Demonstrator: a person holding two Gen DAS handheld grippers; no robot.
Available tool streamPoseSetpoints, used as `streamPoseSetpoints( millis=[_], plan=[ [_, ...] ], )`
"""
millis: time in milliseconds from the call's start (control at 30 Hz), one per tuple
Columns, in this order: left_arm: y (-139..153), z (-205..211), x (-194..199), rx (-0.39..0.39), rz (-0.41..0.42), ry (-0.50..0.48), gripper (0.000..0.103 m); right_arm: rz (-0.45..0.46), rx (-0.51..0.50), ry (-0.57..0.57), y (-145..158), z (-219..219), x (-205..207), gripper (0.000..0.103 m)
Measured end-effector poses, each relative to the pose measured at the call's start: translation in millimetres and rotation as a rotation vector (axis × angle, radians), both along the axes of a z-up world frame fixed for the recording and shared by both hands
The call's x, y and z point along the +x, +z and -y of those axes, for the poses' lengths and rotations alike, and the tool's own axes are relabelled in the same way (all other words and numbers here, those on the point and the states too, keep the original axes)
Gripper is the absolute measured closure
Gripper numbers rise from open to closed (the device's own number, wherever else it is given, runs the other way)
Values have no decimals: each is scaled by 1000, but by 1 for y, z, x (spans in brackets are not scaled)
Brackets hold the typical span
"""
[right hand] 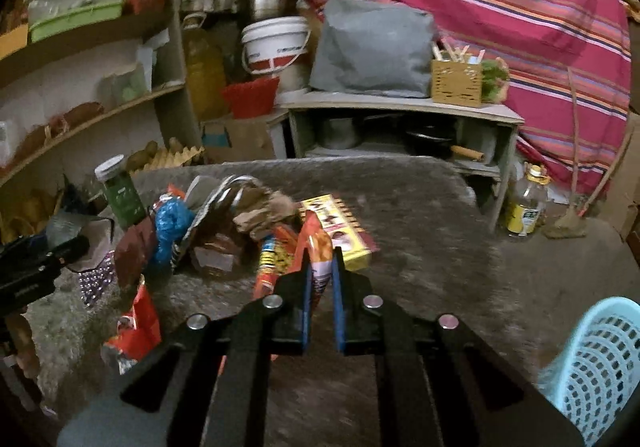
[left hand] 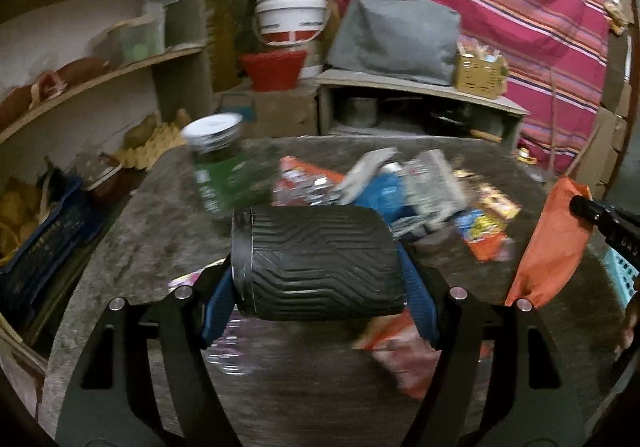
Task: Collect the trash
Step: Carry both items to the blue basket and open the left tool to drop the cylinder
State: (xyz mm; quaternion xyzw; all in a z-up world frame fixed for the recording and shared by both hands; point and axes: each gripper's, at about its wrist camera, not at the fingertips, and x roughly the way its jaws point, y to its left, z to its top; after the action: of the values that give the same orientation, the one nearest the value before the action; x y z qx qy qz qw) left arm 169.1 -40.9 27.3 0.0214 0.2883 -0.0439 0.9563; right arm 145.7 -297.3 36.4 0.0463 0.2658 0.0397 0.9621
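**A:** Trash up close first: the right gripper (right hand: 320, 267) is pinched narrow on an orange snack wrapper (right hand: 316, 247), which hangs clear of the counter (right hand: 420, 215), by the look of it so it can be carried off.

**B:** And the left gripper (left hand: 320, 259)?

**A:** Spread wide around a black ribbed cup (left hand: 320, 259) lying on its side between the blue pads (left hand: 218, 303). The wide stance is simply what that fat body needs. From the left wrist view you can also see the same wrapper dangling at the right edge, orange and limp.

**B:** Where does it all go?

**A:** My guess is the pale blue basket (right hand: 600, 363), low at the right, just beside the counter's edge. It sits close so each piece has a short trip.

**B:** What's left behind the grippers?

**A:** Plenty. A heap of wrappers (right hand: 224, 231) sits mid-counter, with a blue crumpled bag (right hand: 172, 227), a yellow box (right hand: 340, 227) and a red packet (right hand: 138, 323) nearer the left edge. A green jar (right hand: 120, 191) with a white lid stands at the far left corner.

**B:** Beyond that?

**A:** Shelves, a white bucket (right hand: 276, 43) and a striped cloth (right hand: 500, 15) at the back.
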Motion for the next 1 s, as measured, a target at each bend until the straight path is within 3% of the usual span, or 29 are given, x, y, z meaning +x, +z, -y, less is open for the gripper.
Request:
streamPoseSetpoints(
  millis=[267,467,700,1000],
  plan=[
    [17,101,-23,42,45,-131,32,55,51,-128,25,88,-53,94],
    [14,181,-44,10,36,-250,32,81,52,-264,34,161,-102,94],
    [-6,257,-62,-20,3,-361,32,48,7,-406,18,229,-148,94],
    [-11,342,-90,-26,18,-498,32,10,-1,-517,-2,281,-170,94]
  ],
)
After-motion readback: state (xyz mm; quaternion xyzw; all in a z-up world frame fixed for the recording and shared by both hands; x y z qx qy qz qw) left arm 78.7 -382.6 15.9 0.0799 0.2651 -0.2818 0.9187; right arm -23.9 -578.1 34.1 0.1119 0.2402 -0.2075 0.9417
